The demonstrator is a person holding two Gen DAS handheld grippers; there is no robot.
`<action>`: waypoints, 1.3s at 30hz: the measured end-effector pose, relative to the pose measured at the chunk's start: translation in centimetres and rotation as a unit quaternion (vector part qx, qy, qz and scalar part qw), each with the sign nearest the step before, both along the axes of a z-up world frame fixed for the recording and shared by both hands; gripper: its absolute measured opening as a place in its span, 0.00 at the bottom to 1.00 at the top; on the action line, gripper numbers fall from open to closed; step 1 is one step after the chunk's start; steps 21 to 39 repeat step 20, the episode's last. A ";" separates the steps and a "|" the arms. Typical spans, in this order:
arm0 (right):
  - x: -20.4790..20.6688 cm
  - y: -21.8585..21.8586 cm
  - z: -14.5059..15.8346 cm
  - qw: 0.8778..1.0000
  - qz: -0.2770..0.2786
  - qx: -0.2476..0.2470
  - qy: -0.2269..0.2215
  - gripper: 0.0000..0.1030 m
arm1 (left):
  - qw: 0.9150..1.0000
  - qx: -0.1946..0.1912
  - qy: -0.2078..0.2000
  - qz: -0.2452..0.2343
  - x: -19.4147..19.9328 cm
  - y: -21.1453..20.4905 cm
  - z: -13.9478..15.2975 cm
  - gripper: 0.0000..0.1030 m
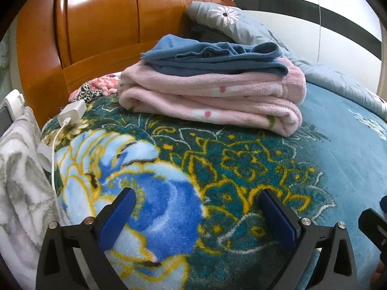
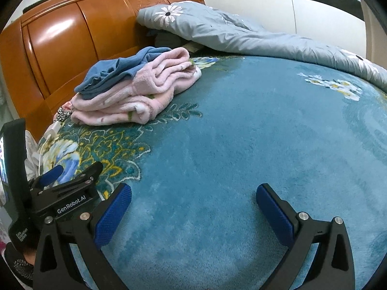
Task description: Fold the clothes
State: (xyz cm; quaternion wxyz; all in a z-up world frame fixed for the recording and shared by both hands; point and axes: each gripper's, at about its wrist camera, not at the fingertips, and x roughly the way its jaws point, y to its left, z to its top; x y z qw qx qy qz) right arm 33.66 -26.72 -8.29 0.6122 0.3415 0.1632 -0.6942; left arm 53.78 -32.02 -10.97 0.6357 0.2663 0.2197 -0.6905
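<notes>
Both empty: left gripper (image 1: 196,207) and right gripper (image 2: 193,203) spread wide over the plush teal blanket (image 2: 229,145). Folded pink fleece garment (image 1: 212,99) with a blue garment (image 1: 212,55) stacked on top sits near the glossy wooden headboard (image 1: 96,24). Only the left view shows the white charger (image 1: 72,112) clearly; right view shows more of the grey daisy quilt (image 2: 229,36).

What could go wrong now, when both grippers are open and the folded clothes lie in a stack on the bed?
1. The blue garment lies loosely on the pink garment; a grab at the stack may undo the folds.
2. The white charger and its cable lie at the blanket's edge beside the left gripper; a finger might snag them.
3. The right gripper holds nothing.
</notes>
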 end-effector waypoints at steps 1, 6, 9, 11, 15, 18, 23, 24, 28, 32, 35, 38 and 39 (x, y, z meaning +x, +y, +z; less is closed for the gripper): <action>0.0 0.0 0.0 1.000 0.000 0.000 0.000 1.00 | 1.000 -0.003 0.000 0.001 0.0 0.0 0.0 1.00; -0.1 -0.1 -0.1 1.000 0.002 0.003 -0.003 1.00 | 1.000 -0.012 0.001 0.002 0.0 0.2 -0.1 1.00; -0.1 -0.1 -0.1 1.000 0.003 0.003 -0.006 1.00 | 1.000 -0.015 0.002 0.004 0.1 0.1 -0.2 1.00; -0.1 -0.1 -0.1 1.000 0.004 0.004 -0.006 1.00 | 1.000 -0.016 0.002 0.005 0.1 0.1 -0.2 1.00; -0.1 -0.1 0.0 1.000 0.001 0.006 -0.005 1.00 | 1.000 -0.017 0.001 0.006 0.1 0.1 -0.2 1.00; -0.2 -0.1 0.0 1.000 0.002 0.006 -0.006 1.00 | 1.000 -0.019 -0.001 0.007 0.0 0.1 -0.2 1.00; -0.2 -0.1 0.0 1.000 0.002 0.006 -0.007 1.00 | 1.000 -0.020 -0.001 0.007 0.0 0.1 -0.2 1.00; -0.2 -0.1 0.0 1.000 0.002 0.006 -0.007 1.00 | 1.000 -0.020 -0.001 0.007 0.0 0.1 -0.2 1.00; -0.2 -0.1 0.0 1.000 0.002 0.006 -0.007 1.00 | 1.000 -0.020 -0.001 0.007 0.0 0.1 -0.2 1.00; -0.2 -0.1 0.0 1.000 0.002 0.006 -0.007 1.00 | 1.000 -0.020 -0.001 0.007 0.0 0.1 -0.2 1.00; -0.2 -0.1 0.0 1.000 0.002 0.006 -0.007 1.00 | 1.000 -0.020 -0.001 0.007 0.0 0.1 -0.2 1.00; -0.2 -0.1 0.0 1.000 0.002 0.006 -0.007 1.00 | 1.000 -0.020 -0.001 0.007 0.0 0.1 -0.2 1.00; -0.2 -0.1 0.0 1.000 0.002 0.006 -0.007 1.00 | 1.000 -0.020 -0.001 0.007 0.0 0.1 -0.2 1.00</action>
